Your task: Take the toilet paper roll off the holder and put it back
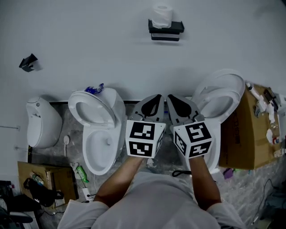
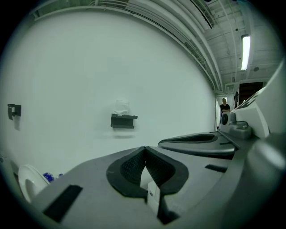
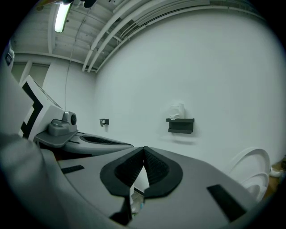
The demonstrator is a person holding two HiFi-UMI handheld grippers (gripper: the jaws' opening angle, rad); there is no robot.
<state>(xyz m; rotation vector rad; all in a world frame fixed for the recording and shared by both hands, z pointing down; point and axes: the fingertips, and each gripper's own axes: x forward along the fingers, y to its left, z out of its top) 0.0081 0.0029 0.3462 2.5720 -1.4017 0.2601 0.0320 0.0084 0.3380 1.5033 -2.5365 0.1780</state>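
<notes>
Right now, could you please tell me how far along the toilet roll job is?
Done: nothing visible; the roll sits on the holder on the wall. In hand: nothing; the left tool and right tool are both shut, empty, and short of the wall. Left: take the roll off, then put it back.

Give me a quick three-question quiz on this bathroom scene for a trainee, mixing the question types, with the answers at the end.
1. True or false: the toilet paper roll sits on the black wall holder.
2. Multiple choice: the left gripper and right gripper are
A. both open
B. both shut and empty
C. both shut on the roll
3. Short answer: in the head view, what stands just right of the right-hand toilet?

Key
1. True.
2. B: each gripper's own view shows its jaws together with nothing between them.
3. A cardboard box.
</notes>
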